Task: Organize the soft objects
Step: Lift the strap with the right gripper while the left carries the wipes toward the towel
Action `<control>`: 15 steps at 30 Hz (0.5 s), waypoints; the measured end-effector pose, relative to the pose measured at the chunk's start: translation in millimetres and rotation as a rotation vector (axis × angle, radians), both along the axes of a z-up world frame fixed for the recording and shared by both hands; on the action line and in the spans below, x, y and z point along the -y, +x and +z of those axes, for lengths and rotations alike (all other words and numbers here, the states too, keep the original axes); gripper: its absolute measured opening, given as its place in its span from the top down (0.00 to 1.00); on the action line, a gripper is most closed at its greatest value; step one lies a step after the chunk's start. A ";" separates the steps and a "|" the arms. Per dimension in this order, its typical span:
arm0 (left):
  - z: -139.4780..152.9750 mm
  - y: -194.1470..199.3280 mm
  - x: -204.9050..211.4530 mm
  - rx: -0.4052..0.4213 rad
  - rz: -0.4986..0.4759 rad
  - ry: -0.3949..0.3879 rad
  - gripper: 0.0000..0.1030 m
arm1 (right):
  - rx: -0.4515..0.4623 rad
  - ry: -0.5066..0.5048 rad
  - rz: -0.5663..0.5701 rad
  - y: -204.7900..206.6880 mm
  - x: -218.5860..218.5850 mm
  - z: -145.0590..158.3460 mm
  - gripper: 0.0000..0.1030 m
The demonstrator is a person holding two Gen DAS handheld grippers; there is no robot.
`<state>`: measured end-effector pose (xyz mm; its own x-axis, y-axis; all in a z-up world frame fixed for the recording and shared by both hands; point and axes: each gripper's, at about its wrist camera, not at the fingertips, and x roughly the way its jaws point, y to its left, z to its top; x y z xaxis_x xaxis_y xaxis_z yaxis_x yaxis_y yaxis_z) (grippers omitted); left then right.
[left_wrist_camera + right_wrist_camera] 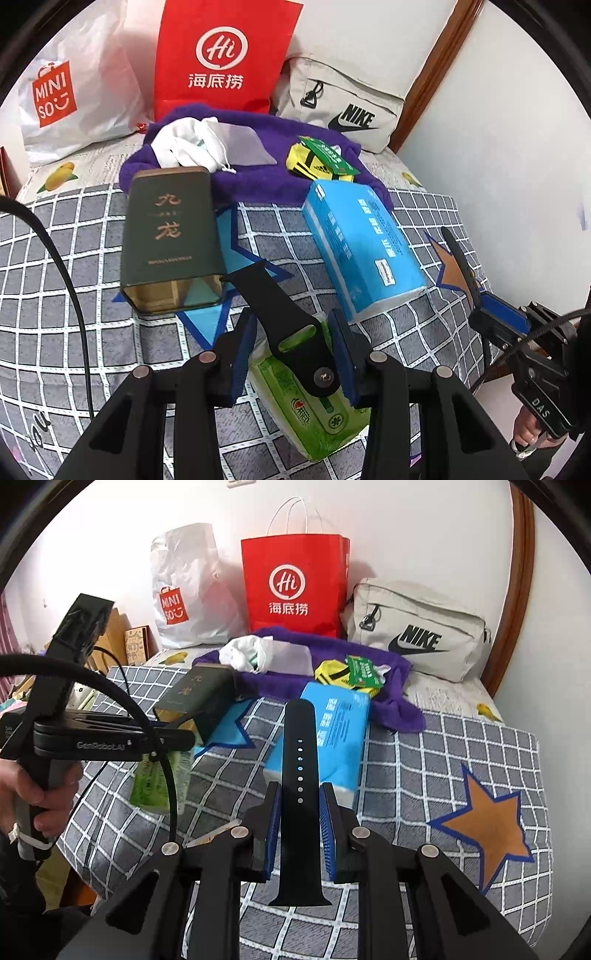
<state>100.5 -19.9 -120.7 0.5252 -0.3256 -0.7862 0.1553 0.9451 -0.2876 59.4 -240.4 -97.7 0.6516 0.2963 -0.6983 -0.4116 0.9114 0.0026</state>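
Note:
My left gripper [293, 332] is shut on a black watch strap half [280, 314] with a slot and a pin, held above a green tissue pack [310, 398]. My right gripper [300, 797] is shut on the other black strap half [299, 775], the one with a row of holes, held upright over the bed. It also shows at the right of the left wrist view [461, 266]. A blue tissue pack [362, 247] lies on the checked bedspread [66, 258]. A purple towel [258, 177] behind it carries white cloth [188, 144] and a yellow-green packet [321, 162].
A dark green tin box [170, 236] lies open-ended left of the blue pack. A red paper bag [221, 55], a white Miniso bag [62, 99] and a grey Nike bag [343, 107] stand against the wall. An orange star patch [487, 823] marks the bedspread at right.

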 end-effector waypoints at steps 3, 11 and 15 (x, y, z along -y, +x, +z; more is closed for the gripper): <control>4.4 1.0 -5.0 0.008 0.005 -0.007 0.63 | 0.011 -0.003 -0.002 4.4 -1.8 4.2 0.80; 14.7 10.2 -18.1 0.009 0.022 -0.031 0.63 | 0.030 0.006 0.000 19.8 -9.8 16.0 0.80; 24.1 14.9 -27.6 0.022 0.033 -0.026 0.63 | 0.045 0.015 0.003 29.3 -14.8 23.7 0.80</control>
